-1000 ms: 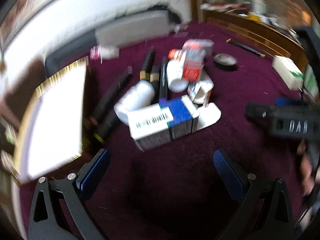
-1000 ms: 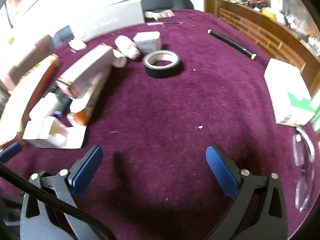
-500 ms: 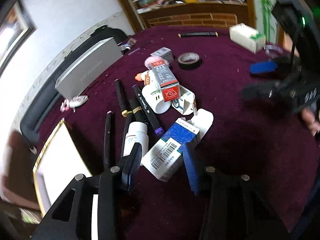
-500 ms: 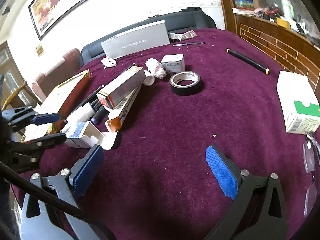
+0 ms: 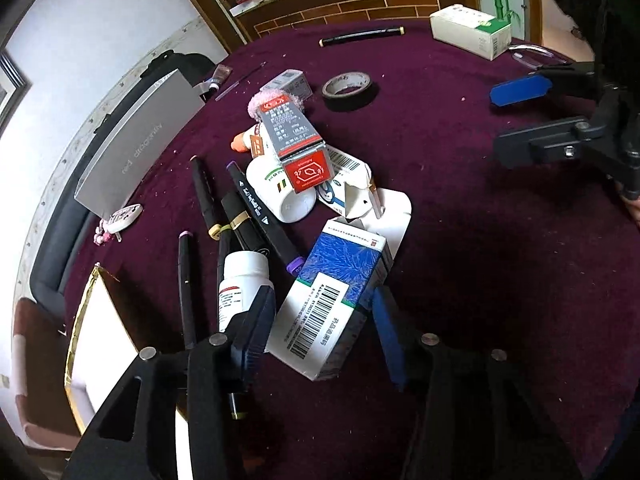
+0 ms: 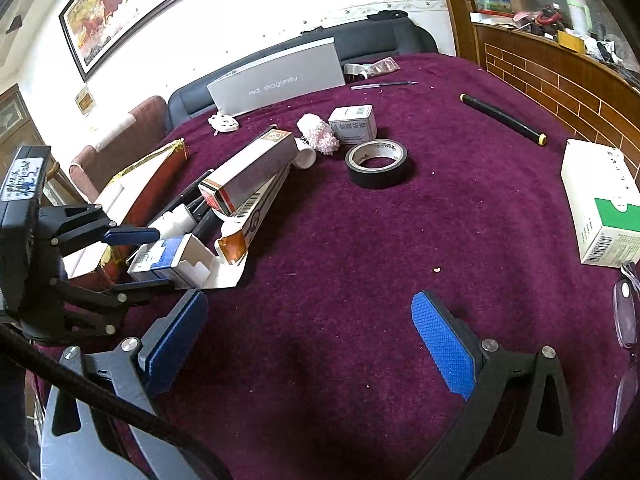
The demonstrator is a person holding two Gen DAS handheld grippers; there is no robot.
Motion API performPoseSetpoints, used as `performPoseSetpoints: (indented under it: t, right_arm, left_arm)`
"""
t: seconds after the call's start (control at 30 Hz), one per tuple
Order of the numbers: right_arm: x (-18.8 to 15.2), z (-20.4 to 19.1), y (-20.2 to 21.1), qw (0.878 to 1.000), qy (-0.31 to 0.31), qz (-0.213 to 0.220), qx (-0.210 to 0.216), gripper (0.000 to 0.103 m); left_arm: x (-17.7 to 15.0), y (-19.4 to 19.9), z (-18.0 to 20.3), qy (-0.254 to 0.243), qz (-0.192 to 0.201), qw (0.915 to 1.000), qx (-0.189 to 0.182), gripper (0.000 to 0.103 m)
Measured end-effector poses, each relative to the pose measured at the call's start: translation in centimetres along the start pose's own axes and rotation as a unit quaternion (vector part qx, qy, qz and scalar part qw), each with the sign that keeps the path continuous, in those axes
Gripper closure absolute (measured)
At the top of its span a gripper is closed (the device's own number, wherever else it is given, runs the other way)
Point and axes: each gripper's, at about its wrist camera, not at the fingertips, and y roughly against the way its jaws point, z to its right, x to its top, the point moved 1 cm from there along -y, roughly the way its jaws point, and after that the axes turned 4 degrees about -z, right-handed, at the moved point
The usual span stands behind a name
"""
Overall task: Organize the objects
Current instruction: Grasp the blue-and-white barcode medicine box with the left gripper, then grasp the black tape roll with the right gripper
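Note:
A blue and white medicine box [image 5: 336,292] with an open end flap lies on the purple cloth in front of the pile. My left gripper [image 5: 324,296] straddles it, one blue pad against each long side, and its jaws are opening slightly. From the right wrist view, the left gripper [image 6: 156,260] brackets the same box [image 6: 168,256] above and below. My right gripper [image 6: 308,304] hangs open over bare cloth with nothing between its fingers. It also shows at the right of the left wrist view as the right gripper [image 5: 508,120].
Behind the box lie a red-ended grey carton [image 5: 296,140], two white bottles [image 5: 280,196] [image 5: 240,280] and several black markers [image 5: 256,208]. A black tape roll [image 6: 376,164], a green and white box [image 6: 600,208], glasses [image 6: 624,316] and a grey case [image 6: 276,80] lie around.
My left gripper rolled, moved up to the blue and white box and narrowed from wide open to bracket it, then widened slightly. The right gripper stayed open and tilted up a little.

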Motion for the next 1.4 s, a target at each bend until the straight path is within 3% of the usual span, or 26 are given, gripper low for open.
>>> performPoseSetpoints:
  t: [0.17,0.3,0.4,0.53,0.6,0.7,0.83,0.9,1.03,1.2,1.4]
  right_arm:
    - [0.0,0.2,0.0,1.0,-0.004,-0.002,0.004,0.002]
    - [-0.1,0.1,0.0,1.0,-0.005,-0.004,0.002,0.003]
    - [0.0,0.0,-0.1,1.0,-0.004,-0.006,-0.003,0.003]
    - [0.0,0.1,-0.1,1.0,-0.008,-0.006,-0.008,0.003]
    - [0.0,0.2,0.0,1.0,-0.011,-0.004,-0.01,0.003]
    - [-0.1,0.3,0.1,1.0,-0.014,-0.001,-0.011,0.004]
    - [-0.1,0.2,-0.1,1.0,-0.007,-0.016,-0.012,0.013]
    - [0.4,-0.2,0.0,0.999,0.025,-0.029,-0.033,0.023]
    - [3.4,-0.5,0.4,0.995,0.066,-0.017,-0.074,0.023]
    - [8.2,0.8,-2.2,0.994,0.053,-0.035,-0.083,0.023]
    - [11.1,2.3,-6.3,0.993,0.023,-0.066,-0.096,0.023]
  left_arm:
    - [-0.3,0.3,0.8,0.047,0.005,0.9988,0.016,0.058]
    - [-0.8,2.2,1.4,0.138,0.018,0.9898,-0.028,0.069]
    - [-0.9,2.6,2.6,0.147,0.021,0.9881,-0.039,0.071]
    - [-0.1,0.3,2.3,0.162,-0.004,0.9853,-0.055,0.068]
    - [0.2,0.0,1.9,0.177,0.006,0.9821,-0.063,0.068]
    - [-0.3,-0.2,1.4,0.211,0.025,0.9746,-0.07,0.073]
    - [-2.2,0.7,1.0,0.246,0.043,0.9662,-0.063,0.074]
    - [-3.0,0.7,-0.1,0.268,0.048,0.9601,-0.062,0.074]
    - [-3.5,-0.4,-1.9,0.311,0.043,0.9464,-0.078,0.074]
    - [-3.2,-0.6,-1.6,0.304,0.039,0.949,-0.072,0.074]
    - [-2.9,-0.9,-1.7,0.298,0.04,0.9516,-0.063,0.073]
